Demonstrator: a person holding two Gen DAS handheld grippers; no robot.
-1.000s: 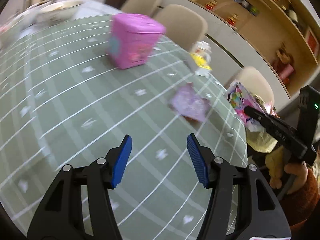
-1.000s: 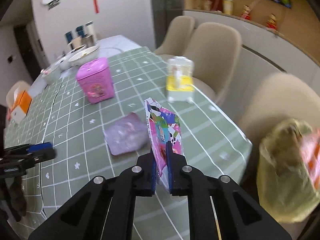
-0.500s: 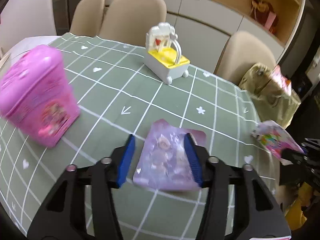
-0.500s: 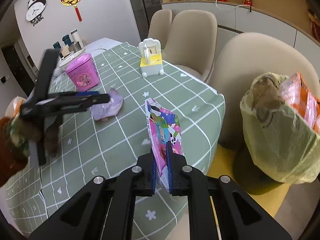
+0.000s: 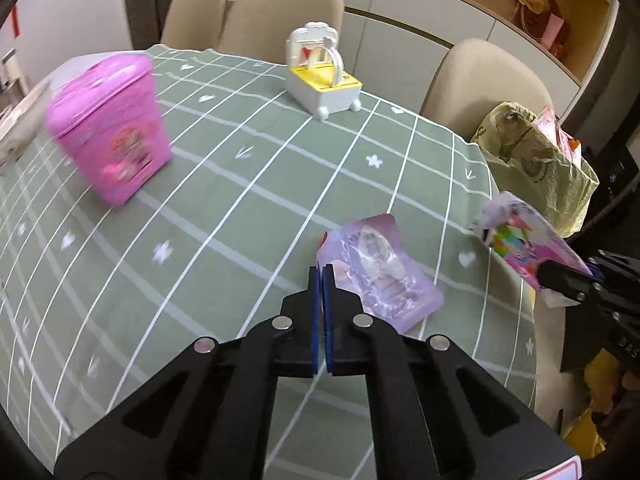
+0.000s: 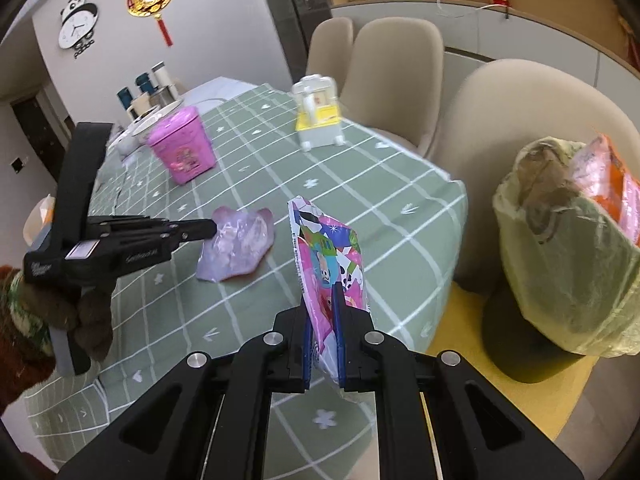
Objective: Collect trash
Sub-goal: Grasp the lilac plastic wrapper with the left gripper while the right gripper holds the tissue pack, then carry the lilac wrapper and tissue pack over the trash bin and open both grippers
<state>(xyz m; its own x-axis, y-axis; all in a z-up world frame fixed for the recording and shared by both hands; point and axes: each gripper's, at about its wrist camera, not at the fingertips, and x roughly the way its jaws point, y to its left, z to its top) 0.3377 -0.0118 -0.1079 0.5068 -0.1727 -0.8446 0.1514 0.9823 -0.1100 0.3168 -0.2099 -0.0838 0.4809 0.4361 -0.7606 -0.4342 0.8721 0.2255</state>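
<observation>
The cloth-covered tabletop (image 5: 248, 184) is sage green with a white grid and small white hearts and flowers. On it are a translucent lilac plastic wrapper (image 5: 376, 268), a bright pink tin box (image 5: 112, 136) and a white-and-yellow plastic toy (image 5: 324, 80). The crinkled foil snack packet (image 6: 328, 256) is pink with multicoloured cartoon print, and the thin plastic trash bag (image 6: 568, 264) is pale yellow-green.

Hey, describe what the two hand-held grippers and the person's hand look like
Both are black plastic, with ribbed blue pads and round silver bolts on angular, cut-out arms. The left hand-held gripper has a tall black handle with white lettering and a small label. The left hand wears a fuzzy brown glove and a green-patterned cuff. The right hand-held gripper matches.
</observation>
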